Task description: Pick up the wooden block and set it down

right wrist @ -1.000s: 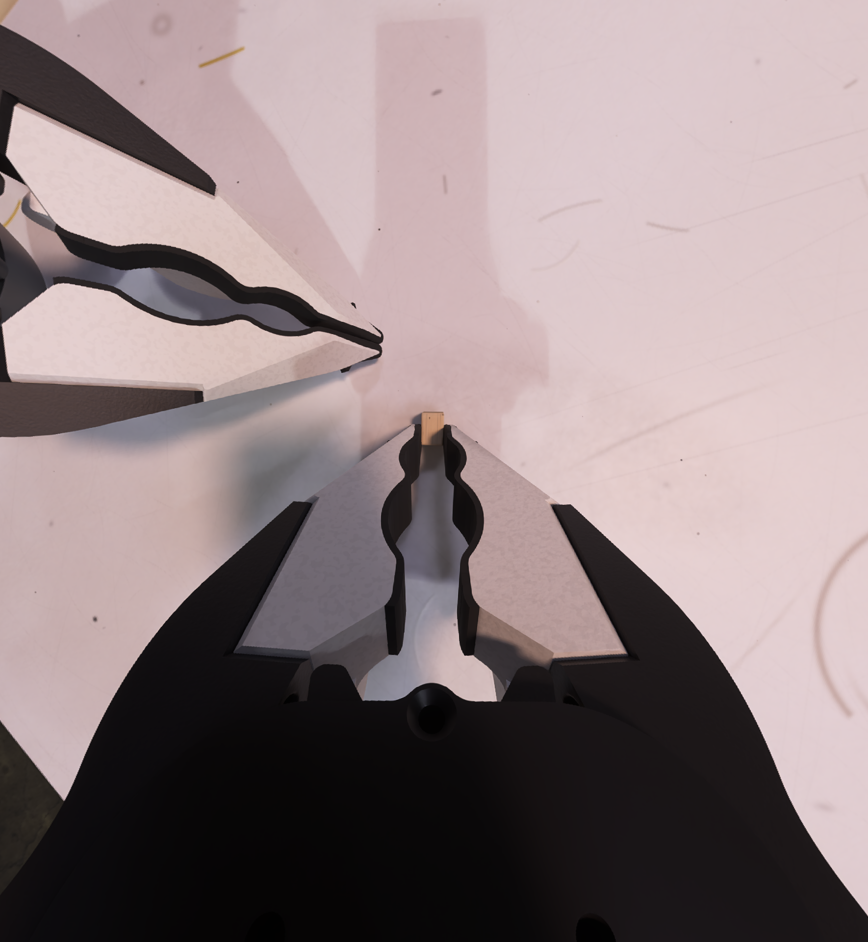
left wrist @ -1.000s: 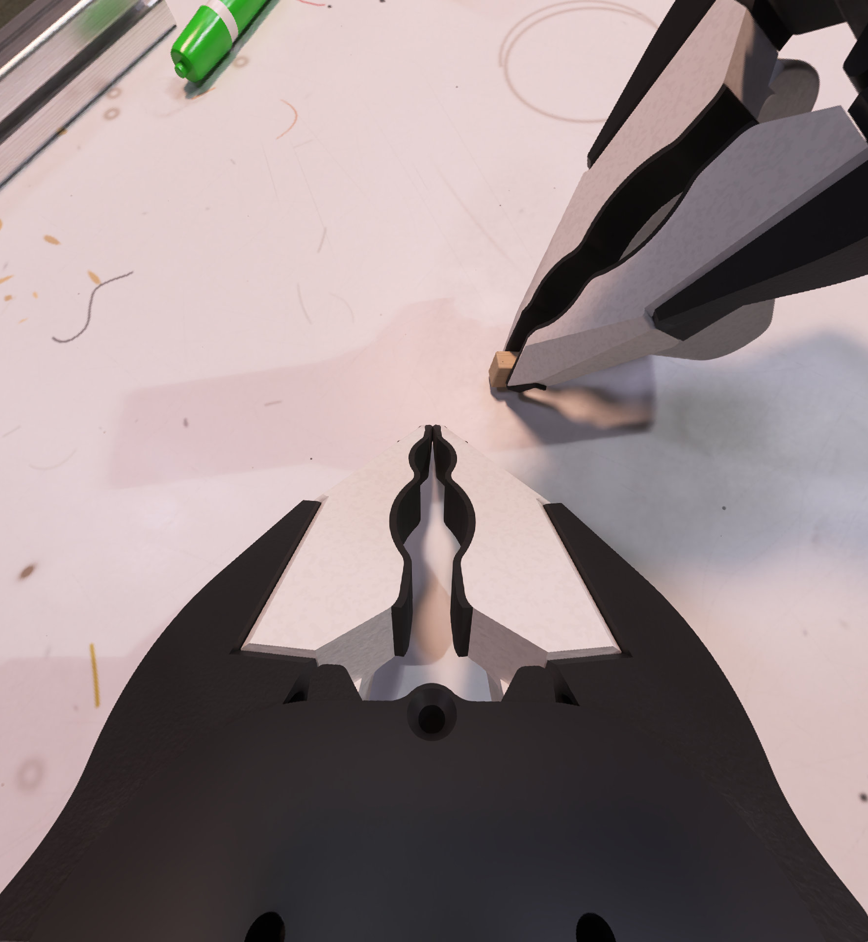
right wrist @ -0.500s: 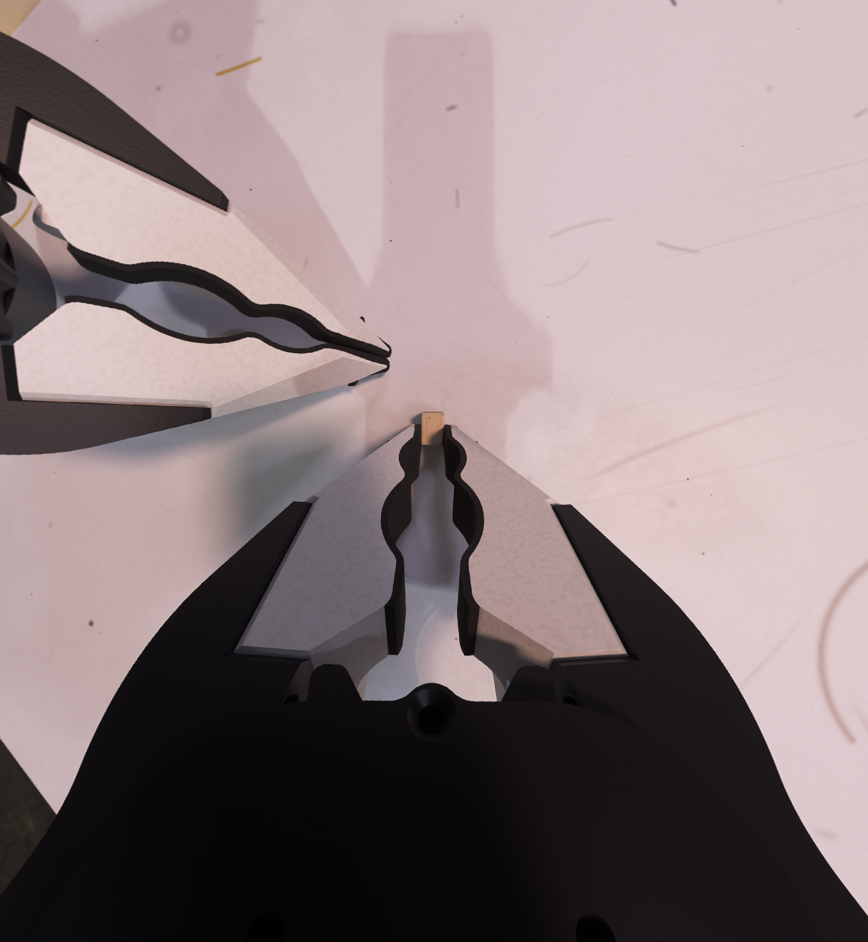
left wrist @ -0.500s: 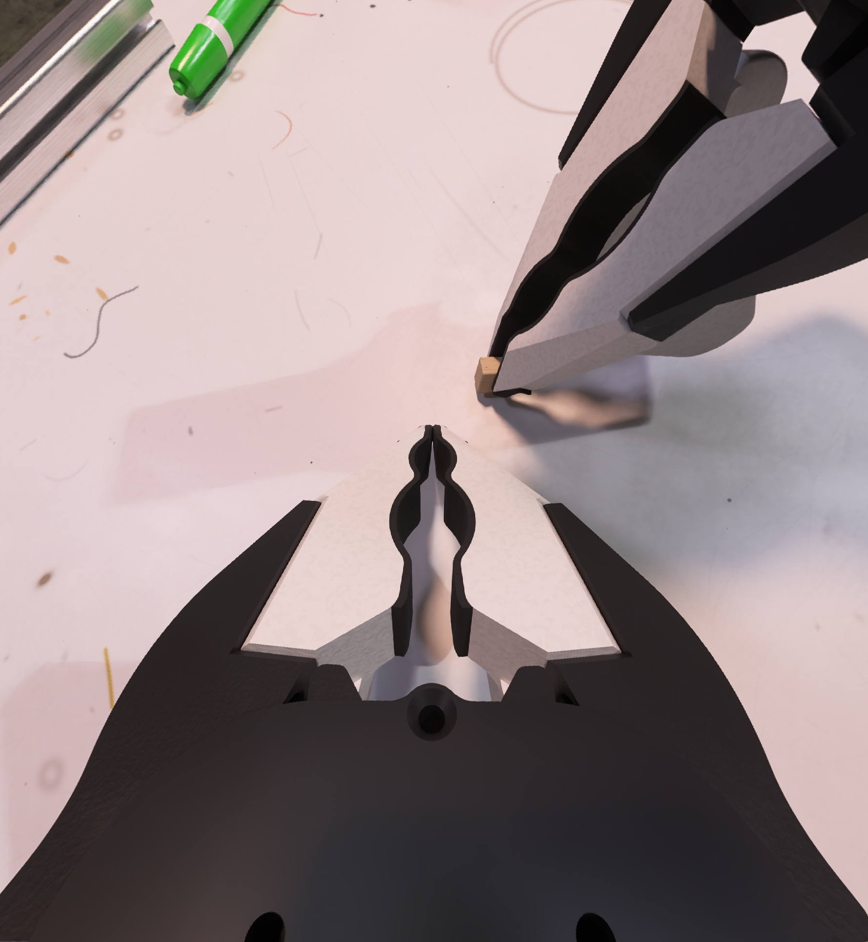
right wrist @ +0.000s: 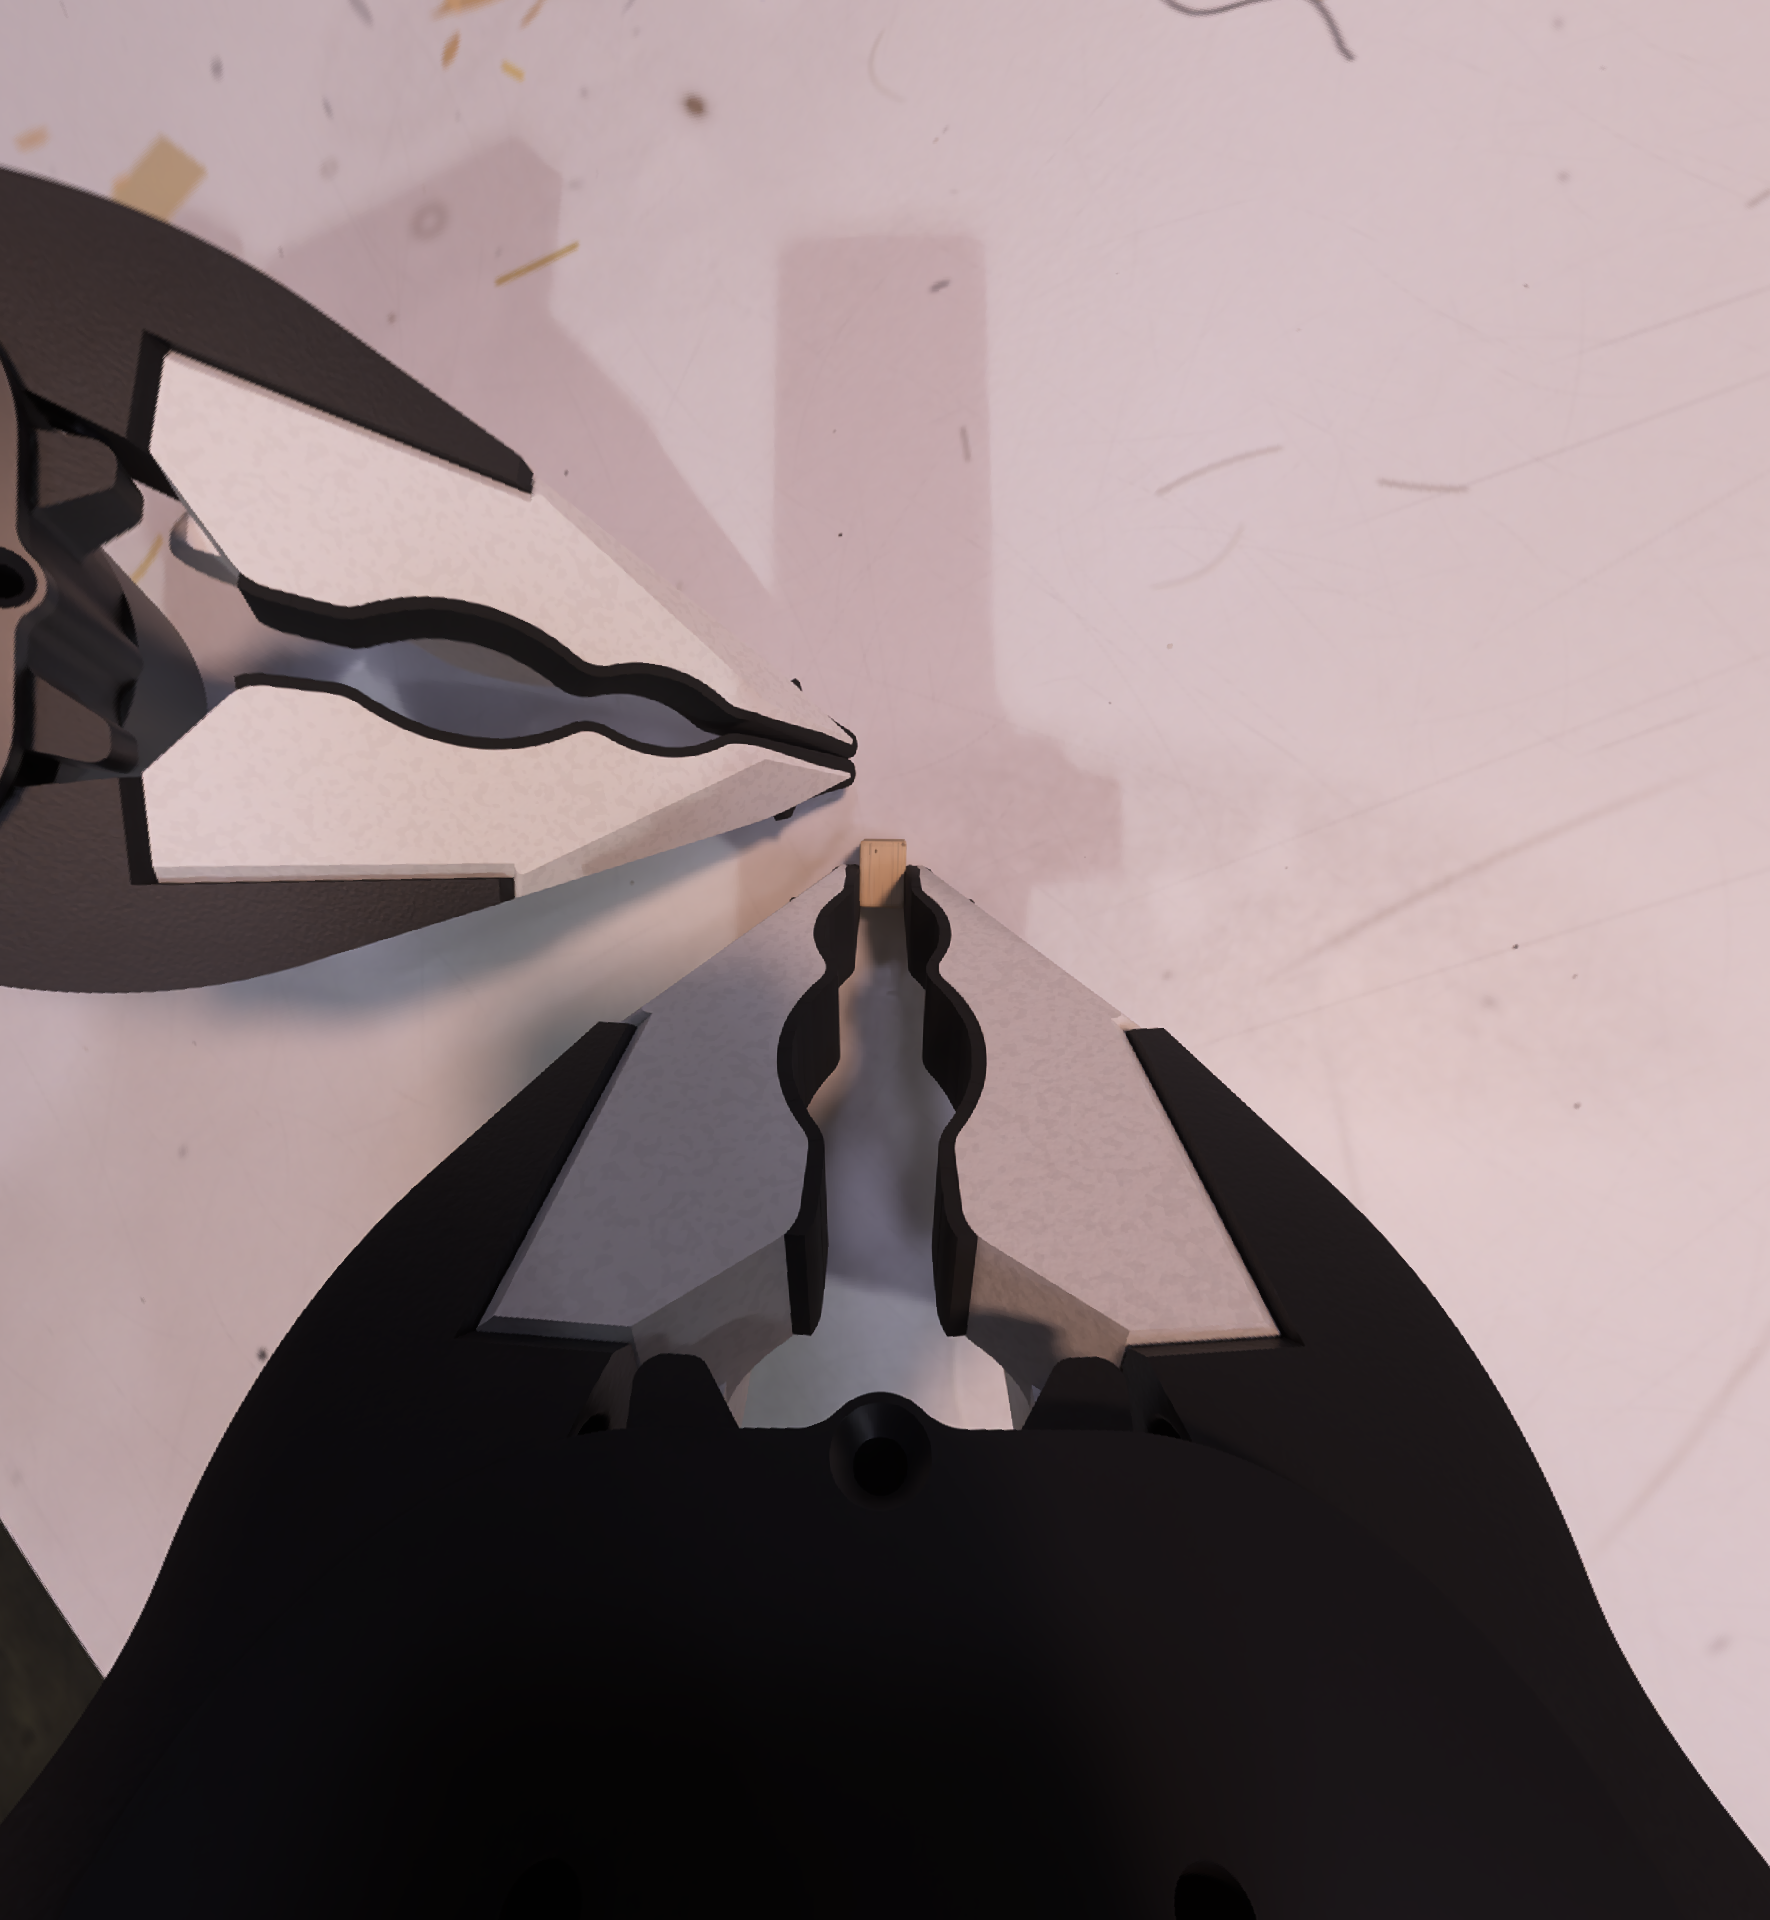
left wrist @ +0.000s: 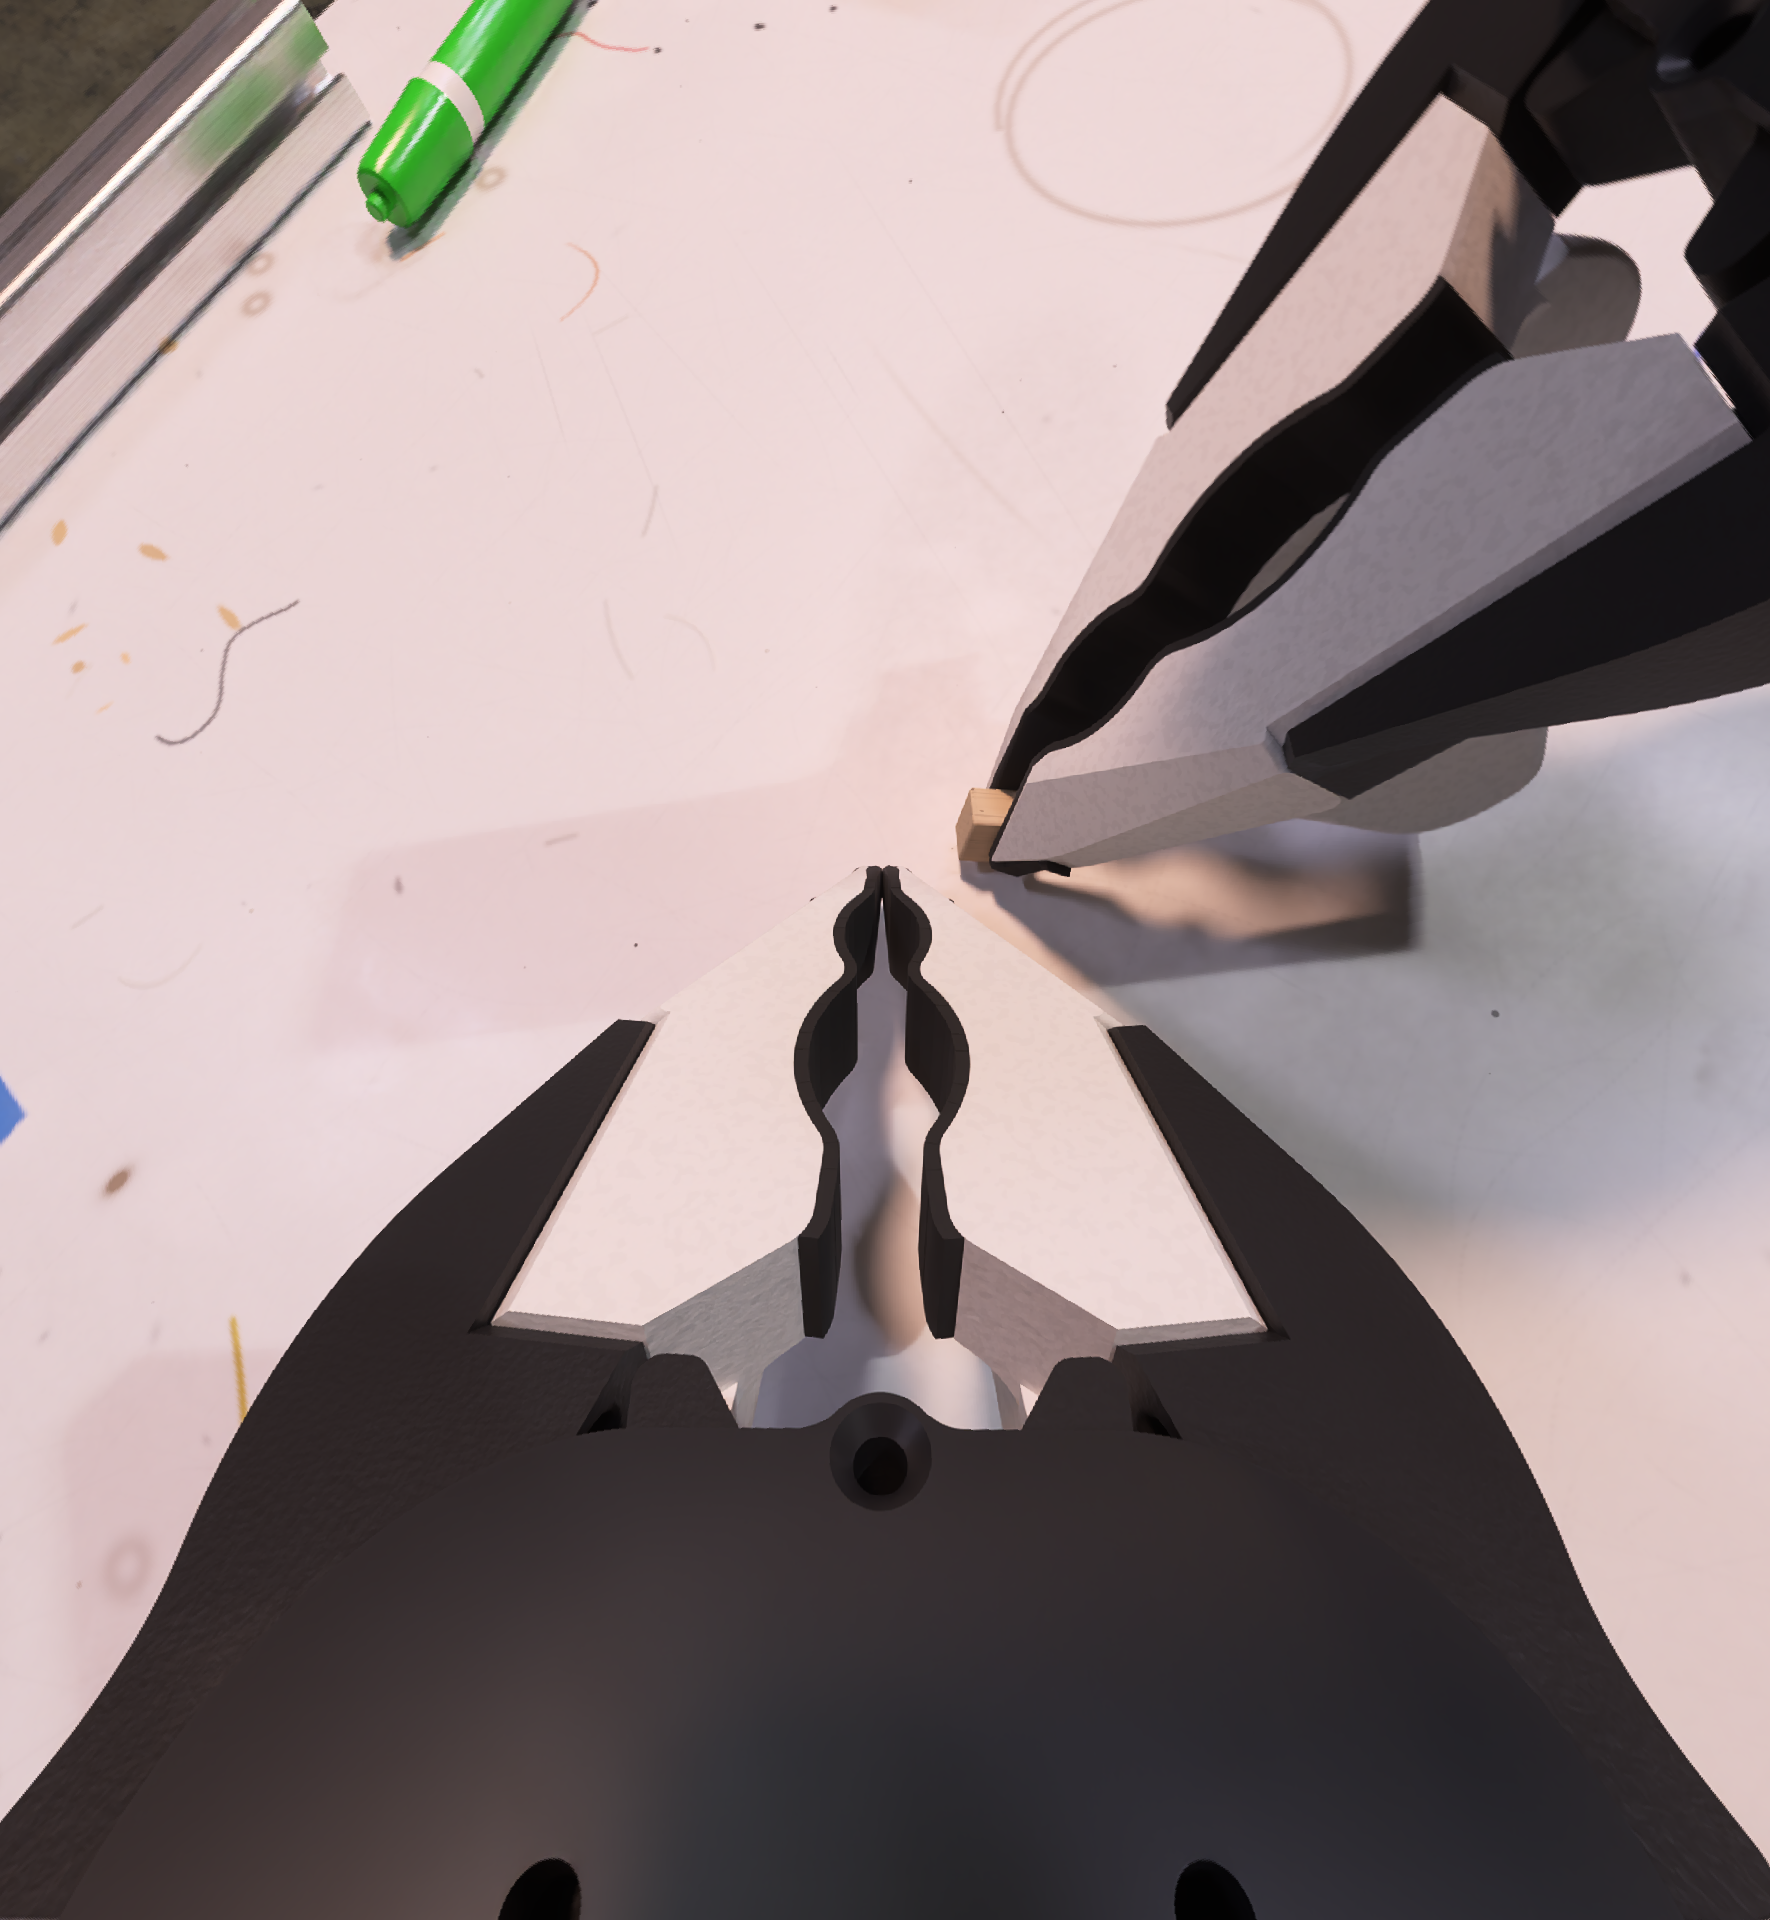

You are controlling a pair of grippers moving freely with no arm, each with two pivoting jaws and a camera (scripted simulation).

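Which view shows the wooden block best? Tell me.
The left wrist view: the wooden block shows two faces, side-on, pinched at the right gripper tips just above the table. The right wrist view shows only its top end between the fingertips.

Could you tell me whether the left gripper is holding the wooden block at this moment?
No, the left gripper is shut on nothing, while the wooden block sits pinched at the tips of the right gripper.
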